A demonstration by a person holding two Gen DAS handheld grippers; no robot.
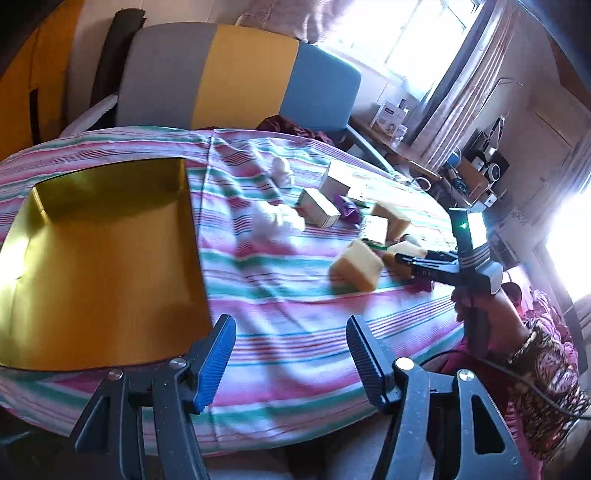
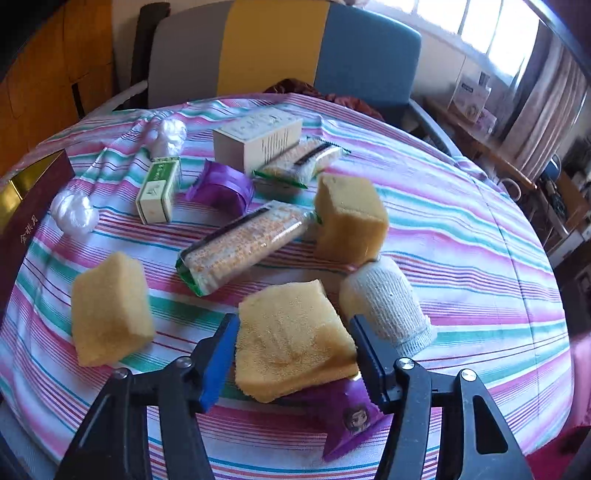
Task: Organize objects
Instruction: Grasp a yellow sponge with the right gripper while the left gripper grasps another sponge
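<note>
Right tongs (image 2: 293, 350) pinch our yellow sponge (image 2: 291, 339) on the striped tabletop (image 2: 461, 236); left tongs (image 1: 291, 354) hang wide and empty beside the gold box (image 1: 103, 254). Squashed foam could slip free or drag the purple packet (image 2: 351, 417) beneath.

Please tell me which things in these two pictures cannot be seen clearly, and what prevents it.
- Purple packet, right wrist view: a yellow sponge and the right claw cover most of it.
- Dark red box, right wrist view: cut off by the left edge; only some lettering on its side shows.
- Pile of objects near the right claw, left wrist view: blurred and small, labels unreadable.
- Window area, left wrist view: washed out by glare.
</note>
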